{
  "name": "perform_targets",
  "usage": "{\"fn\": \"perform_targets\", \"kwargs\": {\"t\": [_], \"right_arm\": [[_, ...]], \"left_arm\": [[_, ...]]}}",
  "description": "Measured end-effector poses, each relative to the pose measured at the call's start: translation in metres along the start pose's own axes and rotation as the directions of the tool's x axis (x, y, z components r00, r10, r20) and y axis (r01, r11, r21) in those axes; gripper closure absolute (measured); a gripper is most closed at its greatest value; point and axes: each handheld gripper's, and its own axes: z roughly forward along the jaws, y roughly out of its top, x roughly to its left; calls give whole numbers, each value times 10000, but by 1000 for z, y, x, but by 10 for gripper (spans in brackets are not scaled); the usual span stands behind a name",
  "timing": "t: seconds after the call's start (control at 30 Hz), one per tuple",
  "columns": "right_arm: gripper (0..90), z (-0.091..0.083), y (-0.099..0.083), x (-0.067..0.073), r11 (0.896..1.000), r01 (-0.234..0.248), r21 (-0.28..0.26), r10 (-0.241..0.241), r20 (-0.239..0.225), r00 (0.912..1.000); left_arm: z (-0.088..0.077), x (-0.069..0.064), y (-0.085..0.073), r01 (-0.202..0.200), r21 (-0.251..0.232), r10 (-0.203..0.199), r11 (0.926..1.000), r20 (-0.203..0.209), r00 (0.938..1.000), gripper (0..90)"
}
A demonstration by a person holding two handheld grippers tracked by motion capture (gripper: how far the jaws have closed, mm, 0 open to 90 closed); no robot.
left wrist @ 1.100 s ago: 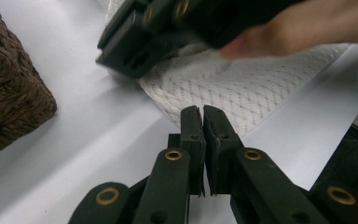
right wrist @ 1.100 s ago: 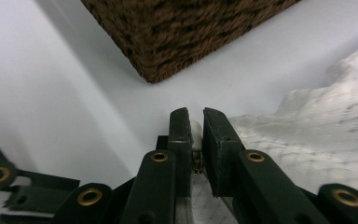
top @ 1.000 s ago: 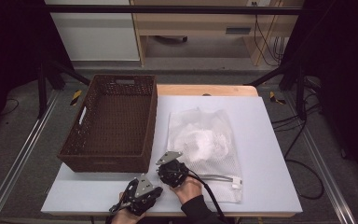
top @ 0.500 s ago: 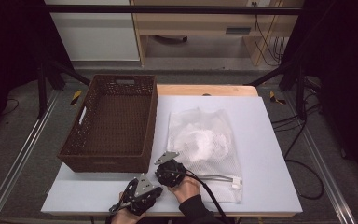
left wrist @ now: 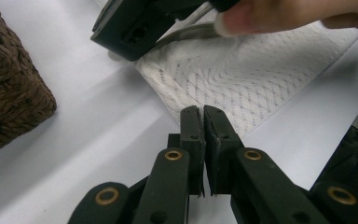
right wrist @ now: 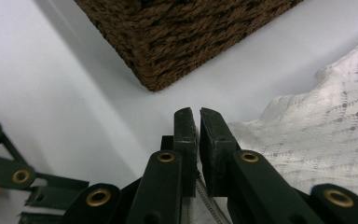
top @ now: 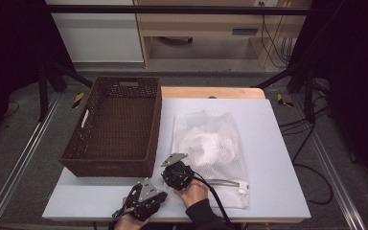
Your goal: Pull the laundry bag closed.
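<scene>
At the counter's near edge, the left tongs are sitting with jaws together, clamping a corner of the white mesh laundry bag; they are keeping their earlier place. Just beyond, the right tongs have just been closing, their jaws now almost together over the bag's zipper edge, having shifted slightly since a second ago. The bag is lying unmoved mid-counter, beside the brown woven basket toward the far left corner.

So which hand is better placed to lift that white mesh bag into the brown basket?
Probably the right hand-held gripper: it sits over the white mesh bag edge, beside the brown woven basket.
</scene>
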Motion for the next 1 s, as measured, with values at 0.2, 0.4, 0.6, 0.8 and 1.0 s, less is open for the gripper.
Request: {"fn": "perform_targets", "kwargs": {"t": [0.2,0.4,0.6,0.8,1.0], "right_arm": [[854,-10,-1,0,9977,-42,-679,29,-202,9998],[852,-14,-2,-1,9935,-99,-1131,53,-406,9992],[848,-8,-5,0,9949,-77,-1009,36,-407,9992],[694,-6,-6,0,9948,-133,-1010,112,-216,9997],[586,3,-4,2,9982,-193,-561,188,-100,9998]], "left_arm": [[-1,4,5,252,197,-248,9995,-204,9995,687],[2,15,10,947,-208,-934,9953,589,9939,587],[8,10,8,767,-13,-766,9971,466,9960,823],[8,4,8,467,29,-467,9989,32,9989,869],[8,5,7,536,19,-536,9986,113,9985,869]]}}
